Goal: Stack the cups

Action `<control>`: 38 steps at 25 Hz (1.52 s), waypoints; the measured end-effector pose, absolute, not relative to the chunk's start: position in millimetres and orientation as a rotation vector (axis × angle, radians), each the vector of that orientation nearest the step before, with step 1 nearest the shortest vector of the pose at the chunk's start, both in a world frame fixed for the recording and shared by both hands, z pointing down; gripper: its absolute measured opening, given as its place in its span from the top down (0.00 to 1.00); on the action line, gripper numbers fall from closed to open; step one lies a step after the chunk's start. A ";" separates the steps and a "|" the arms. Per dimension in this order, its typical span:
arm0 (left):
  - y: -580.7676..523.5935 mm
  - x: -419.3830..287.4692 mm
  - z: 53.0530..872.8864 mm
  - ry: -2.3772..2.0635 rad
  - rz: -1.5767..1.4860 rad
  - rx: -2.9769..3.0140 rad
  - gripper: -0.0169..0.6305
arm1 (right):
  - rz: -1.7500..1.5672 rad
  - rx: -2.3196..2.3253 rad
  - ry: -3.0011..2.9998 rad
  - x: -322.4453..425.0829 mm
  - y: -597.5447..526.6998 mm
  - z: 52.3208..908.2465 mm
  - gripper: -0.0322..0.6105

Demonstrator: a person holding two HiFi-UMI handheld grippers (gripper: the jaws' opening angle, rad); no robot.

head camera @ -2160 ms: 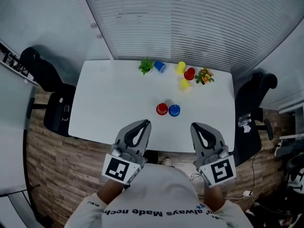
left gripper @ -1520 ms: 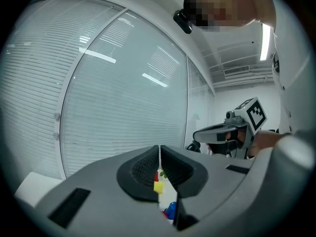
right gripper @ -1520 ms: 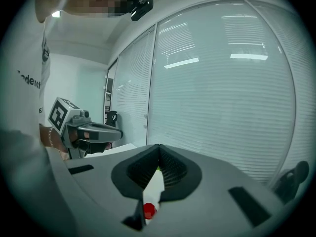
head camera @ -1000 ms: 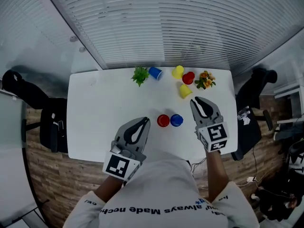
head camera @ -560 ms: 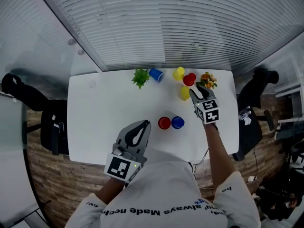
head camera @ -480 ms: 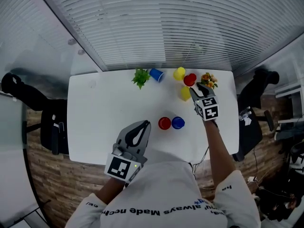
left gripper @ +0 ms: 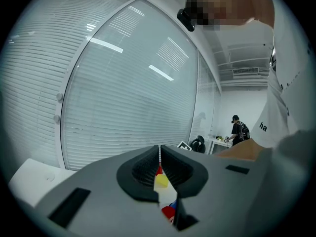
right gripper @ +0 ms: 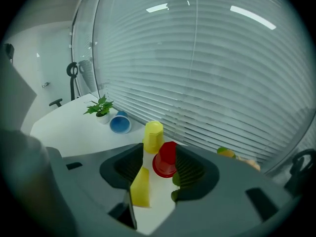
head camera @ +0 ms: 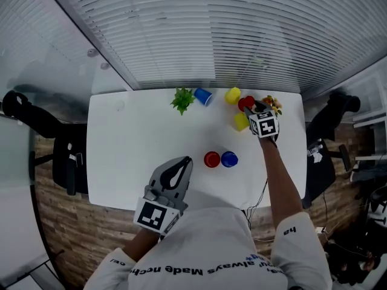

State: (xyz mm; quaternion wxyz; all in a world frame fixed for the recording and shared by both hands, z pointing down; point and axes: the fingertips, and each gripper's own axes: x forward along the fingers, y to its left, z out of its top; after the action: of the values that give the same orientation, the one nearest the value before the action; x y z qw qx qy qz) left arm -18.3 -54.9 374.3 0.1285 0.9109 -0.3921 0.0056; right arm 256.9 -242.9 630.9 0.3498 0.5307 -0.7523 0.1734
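Note:
Several cups stand on the white table [head camera: 133, 138]. A red cup [head camera: 211, 159] and a blue cup [head camera: 229, 159] sit side by side in the middle. At the back are a blue cup [head camera: 203, 96] on its side, a yellow cup [head camera: 233, 95], a red cup [head camera: 245, 103] and a second yellow cup [head camera: 241, 121]. My right gripper [head camera: 253, 109] hovers over that back group. Its jaws have just been opening and stand open. In the right gripper view [right gripper: 160, 169] the tipped red cup [right gripper: 165, 159] shows in the gap, untouched. My left gripper [head camera: 185, 161] is shut and empty near the front edge.
A small green plant [head camera: 182, 99] stands beside the blue cup at the back, and a flower pot [head camera: 273, 104] sits at the back right corner. Window blinds run behind the table. Office chairs [head camera: 68, 162] flank it on both sides.
My right gripper has travelled from the table's front right to the back cups, dropping lower, and its jaws have spread. The left gripper has hardly moved.

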 end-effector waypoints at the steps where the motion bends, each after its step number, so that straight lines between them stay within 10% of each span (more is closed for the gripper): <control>1: -54.9 -18.0 375.0 -1.141 0.017 2.646 0.93 | 0.460 1.371 -1.941 258.5 -245.9 635.1 0.61; 38: -45.4 -23.1 370.4 -1.141 -0.015 2.643 0.93 | 0.452 1.269 -1.930 245.6 -230.8 606.9 0.59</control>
State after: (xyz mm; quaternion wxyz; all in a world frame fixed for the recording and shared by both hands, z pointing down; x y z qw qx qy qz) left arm -23.1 -45.4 370.4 0.1308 0.9102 -0.3929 -0.0053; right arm 245.6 -230.8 606.9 0.3840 0.4980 -0.7571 0.1773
